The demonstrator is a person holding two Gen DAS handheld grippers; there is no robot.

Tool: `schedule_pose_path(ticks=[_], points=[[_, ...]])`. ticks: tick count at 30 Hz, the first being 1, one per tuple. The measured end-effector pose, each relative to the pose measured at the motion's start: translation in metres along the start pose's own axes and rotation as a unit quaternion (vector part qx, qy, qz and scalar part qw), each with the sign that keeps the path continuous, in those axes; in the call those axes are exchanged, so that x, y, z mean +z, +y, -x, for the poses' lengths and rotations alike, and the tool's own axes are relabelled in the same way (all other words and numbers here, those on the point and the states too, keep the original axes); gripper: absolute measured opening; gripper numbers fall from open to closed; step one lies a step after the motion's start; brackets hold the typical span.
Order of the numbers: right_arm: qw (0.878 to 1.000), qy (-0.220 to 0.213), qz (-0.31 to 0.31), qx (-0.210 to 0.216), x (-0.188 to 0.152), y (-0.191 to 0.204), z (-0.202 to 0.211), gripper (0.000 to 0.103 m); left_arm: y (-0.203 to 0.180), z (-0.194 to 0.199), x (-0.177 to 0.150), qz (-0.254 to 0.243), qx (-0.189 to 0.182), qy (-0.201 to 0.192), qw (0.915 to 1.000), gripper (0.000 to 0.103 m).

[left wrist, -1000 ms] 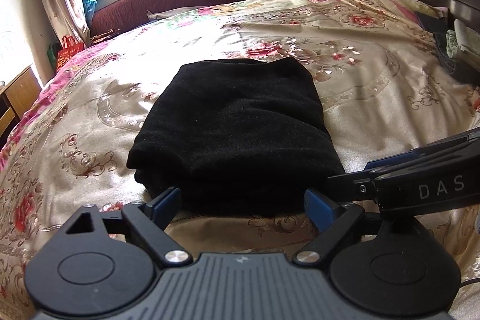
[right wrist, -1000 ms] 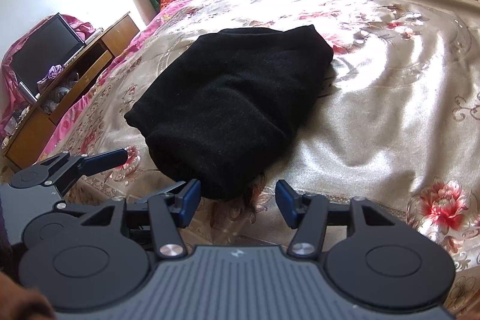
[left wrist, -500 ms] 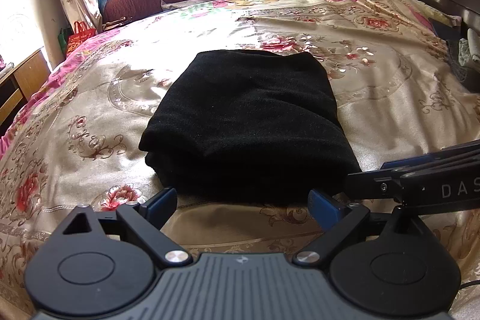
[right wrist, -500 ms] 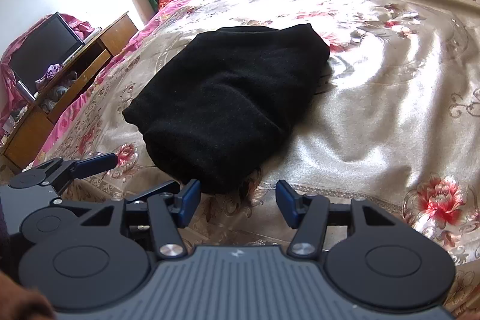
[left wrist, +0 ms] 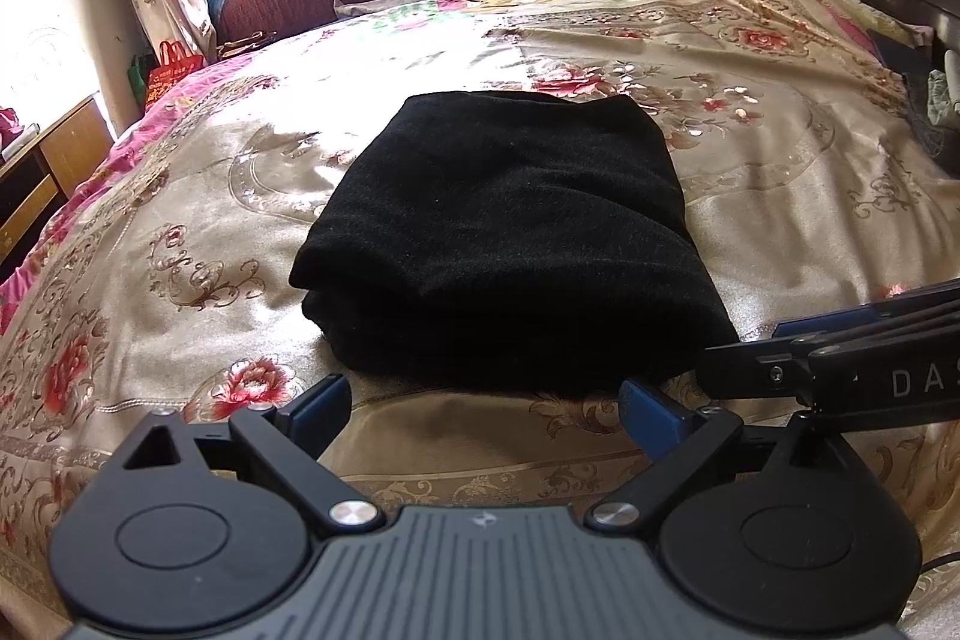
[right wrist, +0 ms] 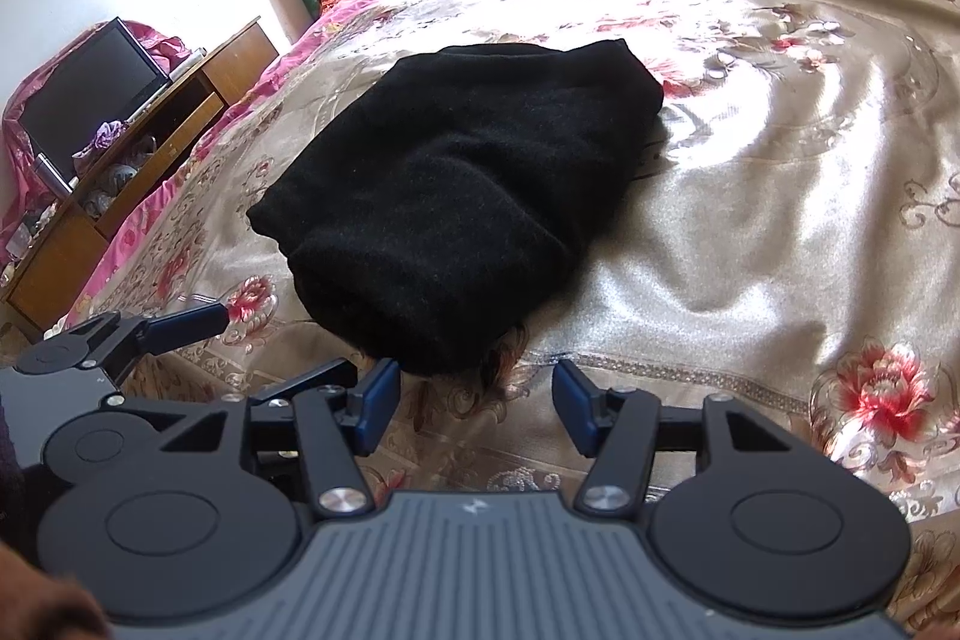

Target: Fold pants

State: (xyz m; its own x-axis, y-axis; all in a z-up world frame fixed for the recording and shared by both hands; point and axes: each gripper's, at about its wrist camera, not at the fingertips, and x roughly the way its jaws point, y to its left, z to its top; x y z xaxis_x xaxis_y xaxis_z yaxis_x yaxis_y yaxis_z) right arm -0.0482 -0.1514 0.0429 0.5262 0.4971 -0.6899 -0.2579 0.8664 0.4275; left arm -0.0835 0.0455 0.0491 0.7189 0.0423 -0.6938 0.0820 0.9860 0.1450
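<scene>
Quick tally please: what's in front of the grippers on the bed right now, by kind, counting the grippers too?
Folded black fabric pants: 1
Floral satin bedspread: 1
Black two-finger grippers with blue pads: 2, the left gripper and the right gripper, both open and empty, just short of the pants' near edge
Total: 4

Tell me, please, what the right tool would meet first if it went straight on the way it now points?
Probably the near folded edge of the black pants: the right tool stands open, empty, just short of it, though the floral bedspread might come first; depth is unclear.
</scene>
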Motion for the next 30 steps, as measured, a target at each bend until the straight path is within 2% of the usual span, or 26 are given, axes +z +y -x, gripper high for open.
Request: schedule_pose_path(ticks=[11, 21, 30], points=[[1.0, 0.005, 0.001, 0.0, -0.003, -0.001, -0.002, 0.058, 0.003, -0.001, -0.006, 0.011, 0.009, 0.0, 0.9999, 0.103], [1.0, 0.007, 0.011, -0.011, -0.005, 0.0, -0.002, 0.058, 0.013, -0.003, -0.007, 0.042, 0.004, 0.002, 0.9991, 0.103], [0.999, 0.012, 0.027, -0.022, -0.006, 0.004, -0.004, 0.059, 0.013, -0.006, -0.007, 0.042, 0.004, 0.006, 0.9991, 0.103]])
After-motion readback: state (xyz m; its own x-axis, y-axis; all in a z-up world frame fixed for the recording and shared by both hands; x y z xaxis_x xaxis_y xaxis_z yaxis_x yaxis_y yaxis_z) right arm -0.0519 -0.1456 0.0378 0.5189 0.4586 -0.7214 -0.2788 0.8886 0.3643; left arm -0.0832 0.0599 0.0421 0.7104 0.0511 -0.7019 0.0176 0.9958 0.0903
